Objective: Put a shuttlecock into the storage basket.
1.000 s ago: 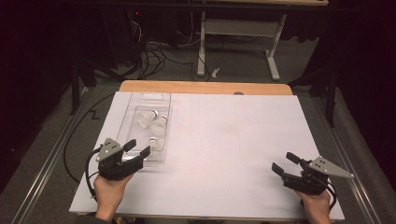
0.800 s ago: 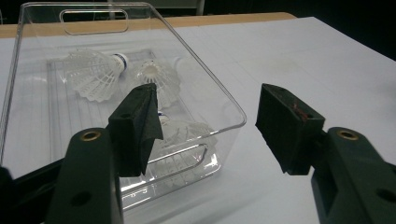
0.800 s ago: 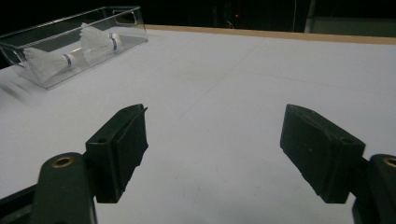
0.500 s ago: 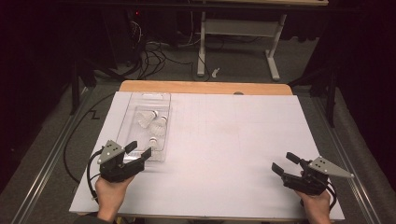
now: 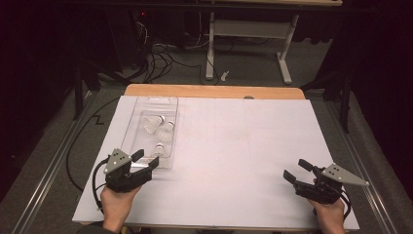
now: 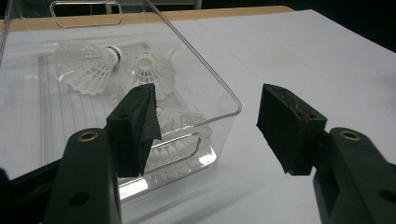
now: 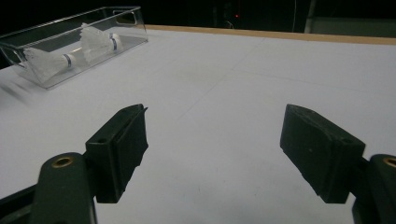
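A clear plastic tray lies on the left of the white table top and holds three white shuttlecocks. My left gripper is open at the tray's near end. In the left gripper view the tray's near right corner sits between the open jaws of the left gripper, with one shuttlecock just behind the wall and two shuttlecocks farther back. My right gripper is open and empty at the near right. The right gripper looks across bare table toward the tray.
The white sheet covers a wooden table whose far edge shows. Behind the table are cables and a white metal stand on the floor. Metal rails run along both sides.
The left gripper has shifted very slightly toward the table's near edge. The right gripper has stayed still.
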Motion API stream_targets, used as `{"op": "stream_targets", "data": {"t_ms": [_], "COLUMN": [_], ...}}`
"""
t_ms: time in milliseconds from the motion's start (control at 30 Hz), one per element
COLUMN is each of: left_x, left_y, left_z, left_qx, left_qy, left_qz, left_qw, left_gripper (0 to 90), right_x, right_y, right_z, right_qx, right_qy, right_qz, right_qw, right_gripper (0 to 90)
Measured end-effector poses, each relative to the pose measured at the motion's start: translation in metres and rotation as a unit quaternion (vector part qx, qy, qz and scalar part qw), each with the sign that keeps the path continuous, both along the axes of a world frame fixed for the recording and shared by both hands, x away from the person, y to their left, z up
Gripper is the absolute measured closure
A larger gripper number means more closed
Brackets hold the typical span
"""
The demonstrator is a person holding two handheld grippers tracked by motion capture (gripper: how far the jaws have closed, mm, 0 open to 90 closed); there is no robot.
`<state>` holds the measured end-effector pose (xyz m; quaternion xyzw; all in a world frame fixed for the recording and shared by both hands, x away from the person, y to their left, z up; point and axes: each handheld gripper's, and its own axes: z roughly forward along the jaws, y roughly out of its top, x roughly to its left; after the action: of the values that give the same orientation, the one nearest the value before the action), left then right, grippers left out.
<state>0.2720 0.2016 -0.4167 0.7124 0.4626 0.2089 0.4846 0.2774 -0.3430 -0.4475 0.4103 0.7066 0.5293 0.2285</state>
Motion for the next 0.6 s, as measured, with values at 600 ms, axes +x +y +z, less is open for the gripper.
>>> {"op": "stream_targets", "data": {"t_ms": [600], "left_x": [-0.003], "left_y": [0.000], "left_z": [-0.011], "left_qx": [0.001], "left_qy": [0.006], "left_qz": [-0.006], "left_qw": [1.0000], "left_gripper": [38.1], "right_x": [0.000], "right_y": [0.000], "right_z": [0.000], "right_qx": [-0.001], "right_qy": [0.000], "right_qz": [0.000], "right_qw": [1.0000], "right_gripper": [23.4]}}
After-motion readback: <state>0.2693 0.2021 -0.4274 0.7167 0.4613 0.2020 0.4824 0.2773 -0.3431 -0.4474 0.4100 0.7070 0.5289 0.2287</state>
